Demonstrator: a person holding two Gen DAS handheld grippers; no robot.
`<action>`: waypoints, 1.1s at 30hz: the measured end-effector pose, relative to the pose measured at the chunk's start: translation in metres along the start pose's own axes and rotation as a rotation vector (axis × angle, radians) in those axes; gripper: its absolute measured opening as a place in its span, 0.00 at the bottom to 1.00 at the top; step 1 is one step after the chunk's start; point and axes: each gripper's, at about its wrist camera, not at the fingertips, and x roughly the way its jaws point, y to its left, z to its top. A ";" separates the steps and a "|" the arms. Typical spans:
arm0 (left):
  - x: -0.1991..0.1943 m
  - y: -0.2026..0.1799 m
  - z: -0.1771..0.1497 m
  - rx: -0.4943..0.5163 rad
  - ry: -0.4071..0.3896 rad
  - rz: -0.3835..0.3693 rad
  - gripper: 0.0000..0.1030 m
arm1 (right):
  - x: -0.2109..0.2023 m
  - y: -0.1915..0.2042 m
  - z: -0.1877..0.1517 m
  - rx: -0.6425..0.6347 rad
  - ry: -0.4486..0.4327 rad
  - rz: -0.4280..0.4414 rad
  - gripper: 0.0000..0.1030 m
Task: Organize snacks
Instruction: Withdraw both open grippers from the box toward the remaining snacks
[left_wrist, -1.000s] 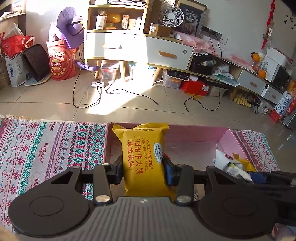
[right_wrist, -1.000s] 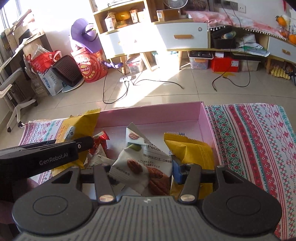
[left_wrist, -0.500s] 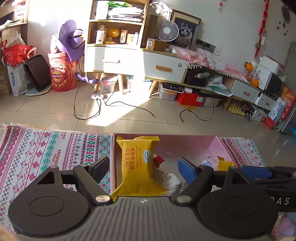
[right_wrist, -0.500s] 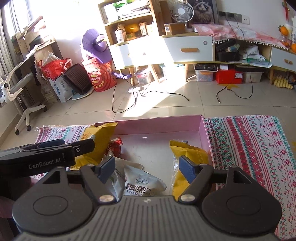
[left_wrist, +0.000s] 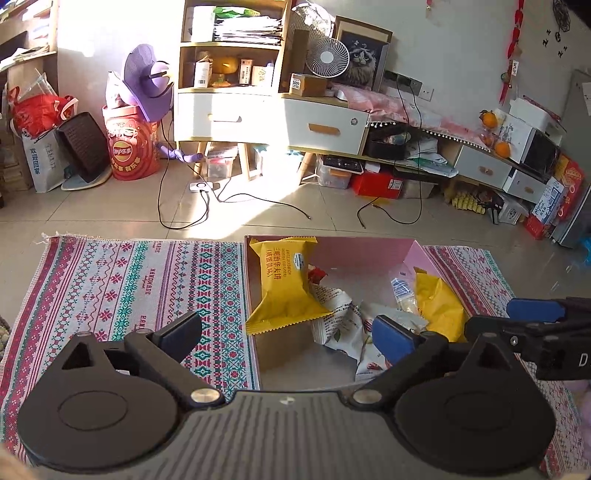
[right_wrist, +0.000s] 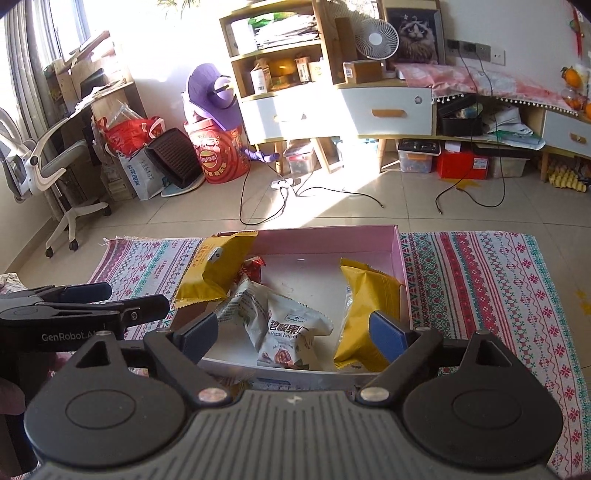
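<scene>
Lighting: strong daylight entering from the upper left, by the window (right_wrist: 70, 33) in the right wrist view. Overexposure: white wall (left_wrist: 110, 33) and a patch of floor tiles (left_wrist: 236, 218) burnt out to near-white in both views. Shadows: hard-edged, cast rightward and toward the camera; interior of pink box (right_wrist: 402, 266) partly shaded. Sharpness: both views crisp, no motion blur evident. Distortion: pronounced fisheye bowing; shelf unit (left_wrist: 232, 77) and rug (left_wrist: 129, 280) edges curve toward frame borders. Corners darkened by vignetting.
</scene>
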 end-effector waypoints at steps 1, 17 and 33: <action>-0.003 0.000 -0.003 0.006 0.008 0.001 0.99 | -0.003 0.001 -0.003 -0.005 -0.001 0.002 0.87; -0.037 0.005 -0.051 0.026 0.094 -0.008 1.00 | -0.037 -0.004 -0.033 -0.049 -0.010 -0.026 0.97; -0.036 -0.006 -0.114 0.076 0.131 -0.029 1.00 | -0.051 -0.016 -0.081 -0.105 -0.002 -0.032 1.00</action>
